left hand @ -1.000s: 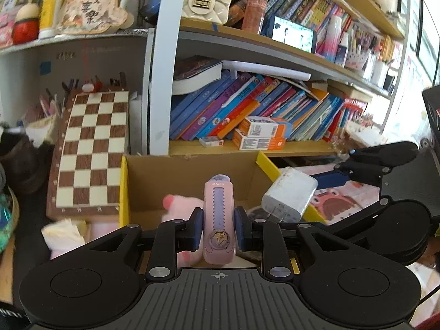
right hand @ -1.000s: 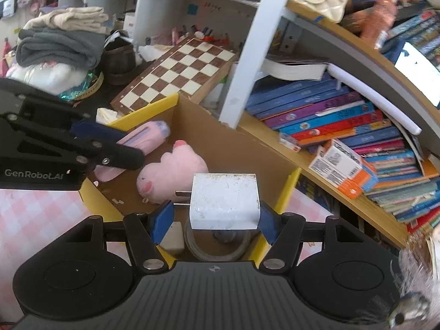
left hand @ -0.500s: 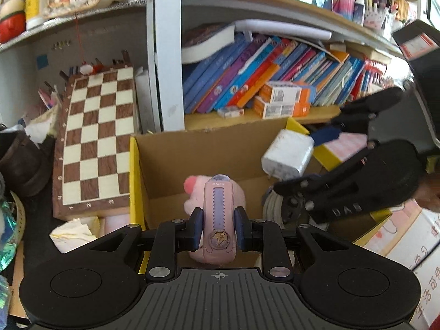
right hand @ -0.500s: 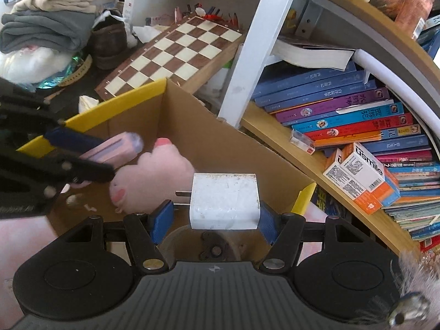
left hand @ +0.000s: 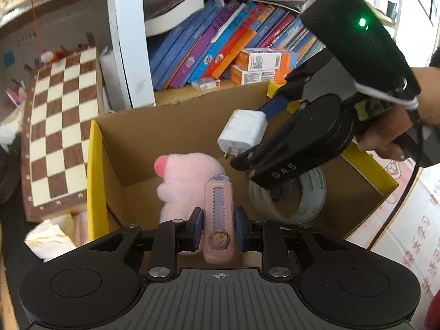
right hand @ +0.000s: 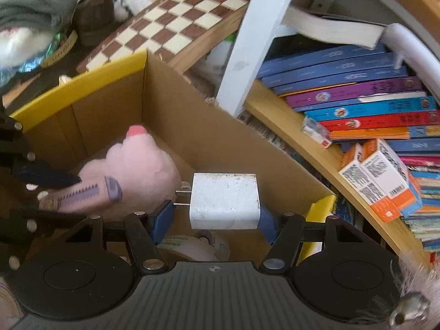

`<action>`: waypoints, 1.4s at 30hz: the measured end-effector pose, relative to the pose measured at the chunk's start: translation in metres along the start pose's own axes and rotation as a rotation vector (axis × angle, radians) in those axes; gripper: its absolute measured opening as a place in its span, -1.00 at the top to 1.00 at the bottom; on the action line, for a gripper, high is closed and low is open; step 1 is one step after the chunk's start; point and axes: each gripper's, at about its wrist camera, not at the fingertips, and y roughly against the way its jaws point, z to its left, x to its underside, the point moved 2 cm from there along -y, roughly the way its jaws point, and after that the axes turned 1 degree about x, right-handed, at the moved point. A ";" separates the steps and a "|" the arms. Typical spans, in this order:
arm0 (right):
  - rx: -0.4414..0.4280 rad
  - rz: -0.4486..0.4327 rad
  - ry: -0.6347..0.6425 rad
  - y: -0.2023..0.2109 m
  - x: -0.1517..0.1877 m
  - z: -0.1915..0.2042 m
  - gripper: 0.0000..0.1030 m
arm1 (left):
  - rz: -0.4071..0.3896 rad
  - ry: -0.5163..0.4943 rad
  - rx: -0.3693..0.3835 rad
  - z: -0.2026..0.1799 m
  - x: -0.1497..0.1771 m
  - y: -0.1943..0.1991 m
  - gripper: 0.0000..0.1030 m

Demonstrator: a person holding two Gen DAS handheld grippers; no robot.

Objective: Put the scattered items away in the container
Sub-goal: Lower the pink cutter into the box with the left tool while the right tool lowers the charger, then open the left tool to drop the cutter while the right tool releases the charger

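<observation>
An open cardboard box [left hand: 93,170] with yellow rims holds a pink plush toy [left hand: 189,176] and a roll of grey tape [left hand: 310,200]. Low over the box's near side, my left gripper [left hand: 218,228] is shut on a pink utility knife [left hand: 218,214], which points at the plush. My right gripper [left hand: 247,137] comes in from the right, above the tape, shut on a white charger plug [left hand: 243,133]. In the right wrist view the charger [right hand: 224,200] sits between the pads [right hand: 162,217] with its prongs facing left. There the plush [right hand: 137,159], knife [right hand: 82,192] and box wall [right hand: 206,143] lie ahead.
A chessboard [left hand: 60,126] leans to the left of the box. Behind it stands a shelf of books [left hand: 220,41] with orange cartons [left hand: 261,60] and a white post [left hand: 126,41]. Crumpled tissue [left hand: 49,239] lies at the front left. A hand [left hand: 385,134] holds the right gripper.
Both grippers have moved forward and down over the box, each still holding its item. The right gripper with the charger has swung further left, nearer the plush.
</observation>
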 end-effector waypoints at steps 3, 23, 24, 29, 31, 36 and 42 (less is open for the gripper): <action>-0.008 0.035 0.032 -0.012 -0.003 0.001 -0.21 | 0.020 -0.003 0.000 0.002 0.000 -0.005 0.55; -0.042 0.130 0.132 -0.037 -0.010 0.007 -0.22 | 0.031 0.033 -0.002 0.005 0.002 -0.014 0.51; -0.041 0.128 0.130 -0.037 -0.011 0.007 -0.22 | 0.029 0.033 -0.003 0.005 0.002 -0.014 0.50; -0.036 0.112 0.120 -0.034 -0.011 0.006 -0.30 | 0.018 0.029 -0.008 0.003 0.001 -0.012 0.08; -0.029 0.098 0.116 -0.031 -0.011 0.005 -0.35 | 0.009 0.024 -0.013 0.001 0.000 -0.009 -0.07; -0.011 0.068 0.096 -0.018 -0.009 0.003 -0.36 | -0.016 0.016 -0.033 -0.004 -0.002 0.005 -0.17; 0.005 0.019 0.056 0.013 -0.006 -0.001 -0.39 | -0.058 0.023 -0.062 -0.007 -0.003 0.029 -0.22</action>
